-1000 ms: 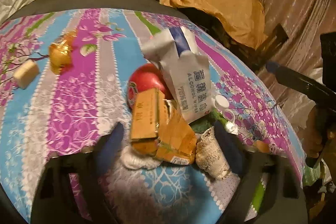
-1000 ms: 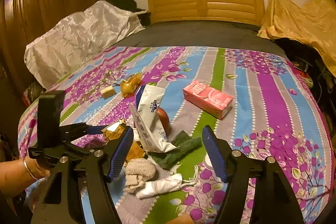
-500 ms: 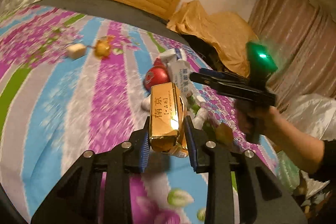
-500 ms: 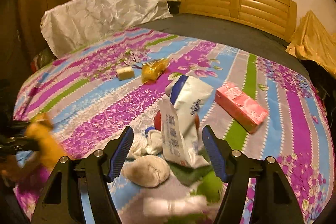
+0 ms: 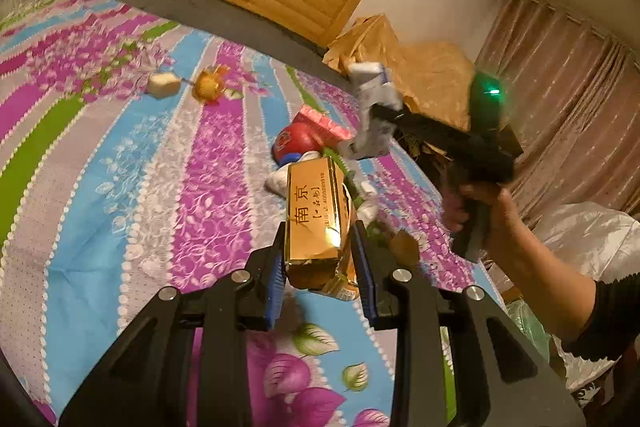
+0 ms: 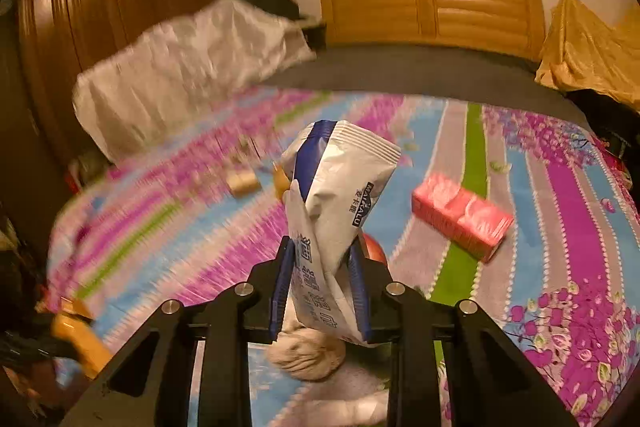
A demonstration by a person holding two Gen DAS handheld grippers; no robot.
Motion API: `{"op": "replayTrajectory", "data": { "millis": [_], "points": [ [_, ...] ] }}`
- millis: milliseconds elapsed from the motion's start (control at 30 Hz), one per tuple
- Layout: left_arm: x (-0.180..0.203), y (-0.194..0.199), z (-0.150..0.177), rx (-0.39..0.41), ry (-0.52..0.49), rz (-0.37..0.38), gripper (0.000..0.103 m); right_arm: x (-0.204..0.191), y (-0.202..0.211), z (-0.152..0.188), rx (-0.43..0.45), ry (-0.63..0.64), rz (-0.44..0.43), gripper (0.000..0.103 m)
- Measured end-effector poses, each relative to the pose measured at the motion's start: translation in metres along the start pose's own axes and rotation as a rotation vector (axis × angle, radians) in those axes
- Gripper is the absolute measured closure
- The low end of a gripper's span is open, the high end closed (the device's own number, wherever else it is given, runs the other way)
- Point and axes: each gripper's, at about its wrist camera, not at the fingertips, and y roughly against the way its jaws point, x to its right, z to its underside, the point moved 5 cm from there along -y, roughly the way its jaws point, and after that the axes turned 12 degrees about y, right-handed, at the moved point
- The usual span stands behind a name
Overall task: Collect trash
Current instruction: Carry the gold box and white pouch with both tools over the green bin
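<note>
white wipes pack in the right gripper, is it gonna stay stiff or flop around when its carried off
Probably floppy: the white wipes pack creases and narrows where the right gripper pinches it, and its top leans sideways. It looks light and partly empty. The glossy film may be slippery, so it could slide between the pads.

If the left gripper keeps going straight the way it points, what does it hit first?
Probably the white crumpled wad just past the gold cardboard box that the left gripper holds, then the red round can; depth is uncertain.
</note>
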Motion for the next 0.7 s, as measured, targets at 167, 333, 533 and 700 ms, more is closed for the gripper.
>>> {"op": "replayTrajectory", "data": {
  "millis": [167,333,533,700],
  "points": [
    [0.027,0.014,-0.001,0.029,-0.031,0.056,0.074,-0.017,0.1,0.001,0.103,-0.052,0.027,0.074],
    [0.063,0.028,0.01,0.047,-0.168,0.027,0.074,-0.038,0.177,0.054,0.083,-0.132,0.052,0.074],
    [0.125,0.04,0.05,0.141,-0.502,-0.16,0.074,-0.053,0.225,0.134,-0.013,-0.251,0.114,0.074],
    [0.175,0.03,0.113,0.267,-0.98,-0.382,0.074,-0.069,0.253,0.173,-0.052,-0.292,0.144,0.074]
  ]
}}
